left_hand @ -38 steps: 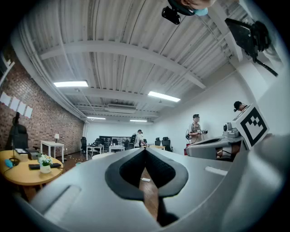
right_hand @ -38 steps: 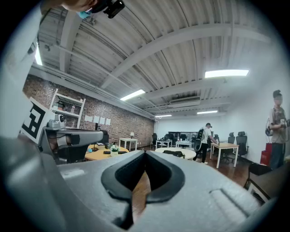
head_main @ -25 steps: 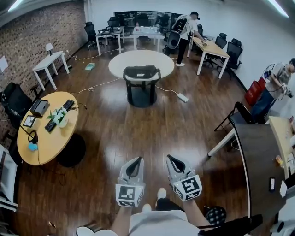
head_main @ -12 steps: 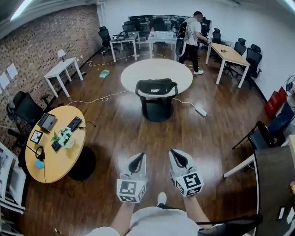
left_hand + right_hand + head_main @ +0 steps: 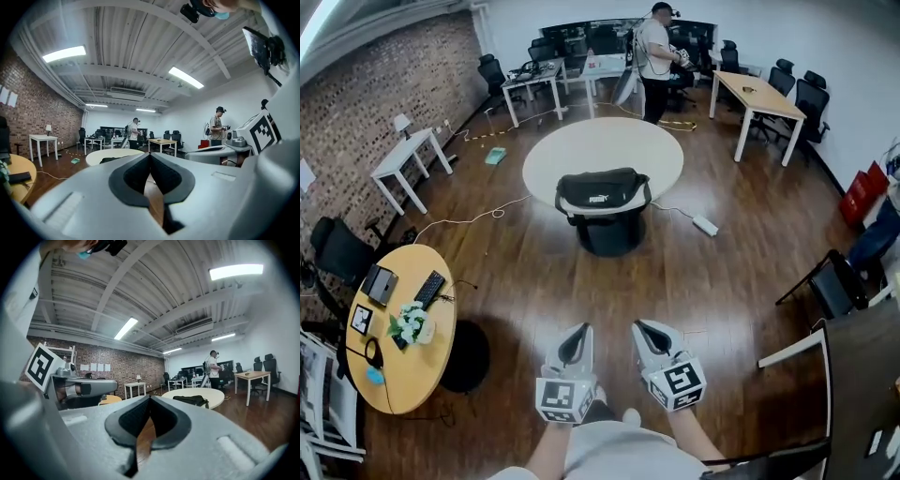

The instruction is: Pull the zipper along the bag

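A black bag lies at the near edge of a round white table, well ahead of me across the wooden floor. The same bag appears small in the right gripper view, and as a dark shape in the left gripper view. My left gripper and right gripper hang side by side in front of my body, far short of the table. Both are shut with nothing between their jaws. The zipper is too far off to make out.
A round wooden table with a keyboard, tablets and flowers stands at my left. A dark table and a black chair are at my right. A person stands beyond the white table among desks and office chairs. Cables run across the floor.
The white table and the bag now sit lower and larger in the head view than a second ago. The person at the back has moved left. Both grippers stay shut.
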`<action>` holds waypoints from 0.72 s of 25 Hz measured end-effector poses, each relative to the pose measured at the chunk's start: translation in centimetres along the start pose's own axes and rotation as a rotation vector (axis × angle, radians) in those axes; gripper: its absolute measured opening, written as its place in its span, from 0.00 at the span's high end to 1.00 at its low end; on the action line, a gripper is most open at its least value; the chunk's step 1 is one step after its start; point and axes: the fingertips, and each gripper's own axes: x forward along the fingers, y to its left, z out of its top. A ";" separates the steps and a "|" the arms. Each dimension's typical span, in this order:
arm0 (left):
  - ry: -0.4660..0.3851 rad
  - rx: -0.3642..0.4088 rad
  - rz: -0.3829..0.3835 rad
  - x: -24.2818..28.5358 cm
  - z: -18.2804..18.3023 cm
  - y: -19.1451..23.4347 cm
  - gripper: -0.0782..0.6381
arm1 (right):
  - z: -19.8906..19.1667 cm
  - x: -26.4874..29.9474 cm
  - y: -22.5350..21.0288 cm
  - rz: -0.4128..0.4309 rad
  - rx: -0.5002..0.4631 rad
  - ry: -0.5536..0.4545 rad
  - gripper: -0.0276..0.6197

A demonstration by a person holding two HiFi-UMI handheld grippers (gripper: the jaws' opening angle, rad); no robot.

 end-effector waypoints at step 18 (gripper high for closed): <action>-0.093 0.053 -0.078 32.7 3.9 18.6 0.87 | 5.5 29.8 -20.8 -0.112 -0.075 -0.008 0.97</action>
